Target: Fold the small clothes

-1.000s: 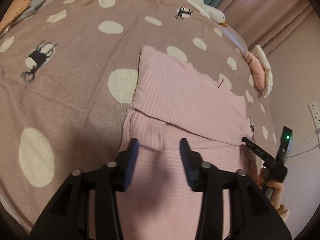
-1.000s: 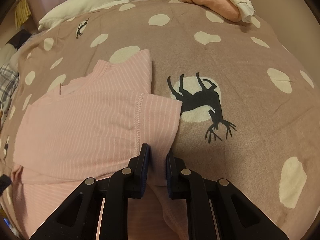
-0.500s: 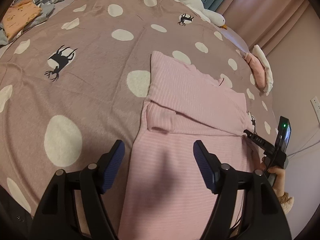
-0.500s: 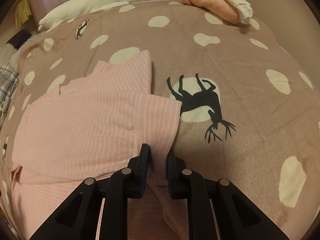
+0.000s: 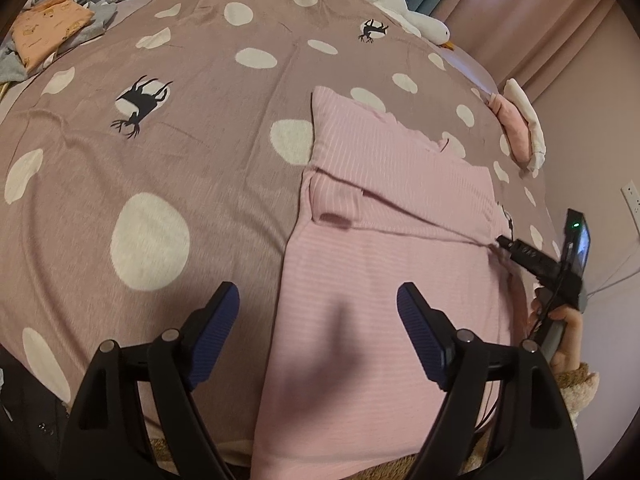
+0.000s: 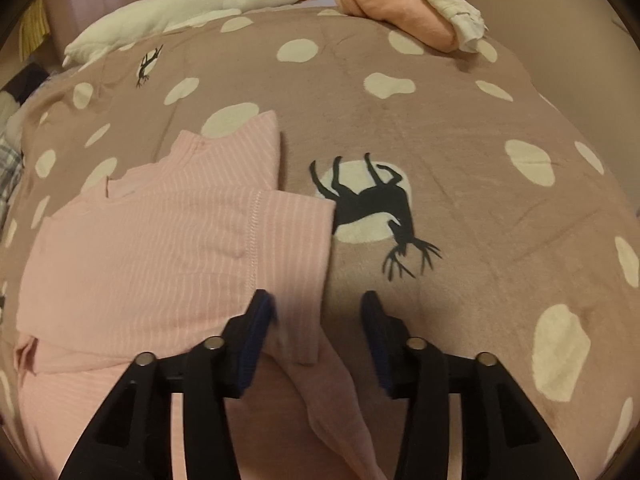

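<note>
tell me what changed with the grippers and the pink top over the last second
The right gripper, shut on the folded sleeve's edge a second ago, is opening and has let it go. The left gripper is opening wider and has drawn back from the fold, with nothing pinched. The pink striped top lies as it was, sleeve folded across, on the spotted blanket.

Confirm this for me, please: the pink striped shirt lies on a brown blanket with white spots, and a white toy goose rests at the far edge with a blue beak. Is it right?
Not quite. The toy goose has an orange beak, not blue; the right wrist view shows it clearly. The rest holds: the pink striped shirt lies on the brown blanket with white spots.
</note>
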Tool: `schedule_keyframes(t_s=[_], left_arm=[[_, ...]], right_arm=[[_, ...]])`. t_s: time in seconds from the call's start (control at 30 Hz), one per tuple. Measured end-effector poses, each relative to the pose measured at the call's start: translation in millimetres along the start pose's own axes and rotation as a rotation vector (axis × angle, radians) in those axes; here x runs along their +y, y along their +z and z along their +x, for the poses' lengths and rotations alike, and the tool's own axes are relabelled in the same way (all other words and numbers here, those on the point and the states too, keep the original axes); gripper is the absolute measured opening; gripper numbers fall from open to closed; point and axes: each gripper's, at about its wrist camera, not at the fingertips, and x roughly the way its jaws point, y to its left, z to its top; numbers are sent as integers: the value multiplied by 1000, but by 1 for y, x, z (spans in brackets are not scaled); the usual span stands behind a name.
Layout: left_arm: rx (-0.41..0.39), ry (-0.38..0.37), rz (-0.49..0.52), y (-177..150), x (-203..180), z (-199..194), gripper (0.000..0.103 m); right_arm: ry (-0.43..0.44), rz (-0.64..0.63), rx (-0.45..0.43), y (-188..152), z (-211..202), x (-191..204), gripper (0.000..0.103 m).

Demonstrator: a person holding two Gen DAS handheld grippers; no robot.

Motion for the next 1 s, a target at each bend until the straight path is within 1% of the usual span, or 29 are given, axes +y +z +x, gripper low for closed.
schedule_keyframes(t_s=[0.07, 0.1, 0.17, 0.2, 0.3, 0.4, 0.47, 0.63, 0.7, 0.77, 0.93, 1.0], left_arm=[[5, 1, 7, -4, 1, -2, 82], [8, 2, 13, -7, 2, -3, 82], [15, 10, 24, -12, 4, -5, 82], [19, 11, 30, -14, 4, -5, 82], [33, -4, 34, -21, 6, -6, 82], [63, -40, 47, -30, 6, -3, 82], [81, -52, 56, -34, 6, -1, 82], [129, -61, 69, -47, 7, 6, 80], [141, -69, 82, -52, 7, 6, 80], [150, -78, 97, -57, 9, 6, 74], [199, -103, 95, -75, 15, 7, 67], [236, -122, 83, -87, 14, 12, 65]], right_arm=[[24, 11, -19, -1, -13, -4, 60], [36, 8, -42, -3, -24, -6, 61], [51, -13, -86, -7, -46, -9, 72], [66, -25, -110, -10, -59, -11, 74], [133, -52, -157, -24, -94, -20, 76], [188, -65, -166, -44, -119, -33, 78], [202, -71, -160, -57, -127, -40, 78], [232, -59, -95, -99, -135, -59, 78], [216, -70, -74, -115, -137, -63, 78], [194, -80, -59, -128, -139, -66, 78], [201, -55, -3, -158, -142, -80, 78], [199, -47, 24, -167, -141, -83, 78]])
